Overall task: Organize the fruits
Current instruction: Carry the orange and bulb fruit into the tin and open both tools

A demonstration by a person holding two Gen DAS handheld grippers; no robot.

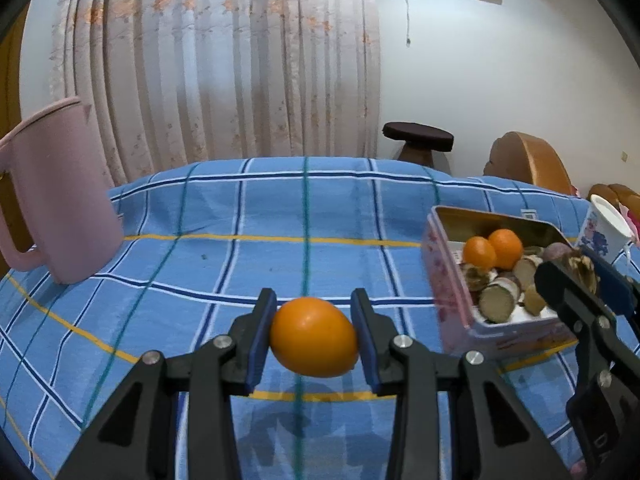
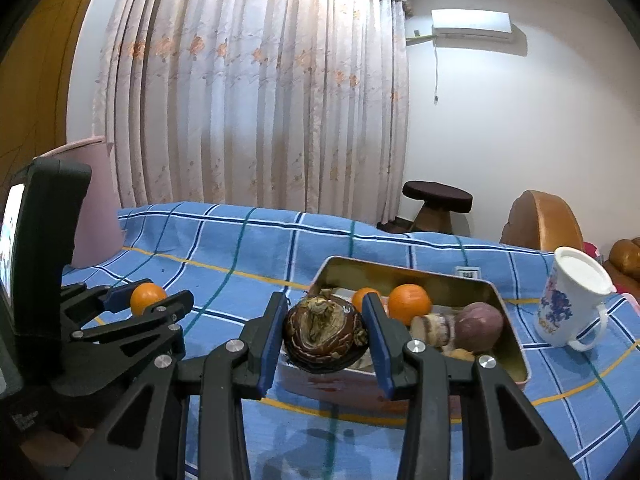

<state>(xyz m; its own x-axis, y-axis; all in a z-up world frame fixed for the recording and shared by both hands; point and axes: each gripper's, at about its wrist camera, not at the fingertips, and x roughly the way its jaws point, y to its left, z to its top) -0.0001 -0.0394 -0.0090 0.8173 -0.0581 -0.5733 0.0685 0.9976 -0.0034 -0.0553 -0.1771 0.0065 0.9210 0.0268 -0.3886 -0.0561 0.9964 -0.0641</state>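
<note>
An orange (image 1: 314, 337) sits clamped in the left tool (image 1: 314, 338); the right tool (image 2: 325, 334) grips a brown bulb (image 2: 325, 334) above the tin (image 2: 508, 344).

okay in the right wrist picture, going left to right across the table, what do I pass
Pink jug → left tool gripping an orange → right tool gripping a dark brown bulb → metal tin → white mug.

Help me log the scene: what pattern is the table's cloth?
The cloth is blue plaid with white, navy, teal and yellow lines, clearest in the left wrist view.
</note>
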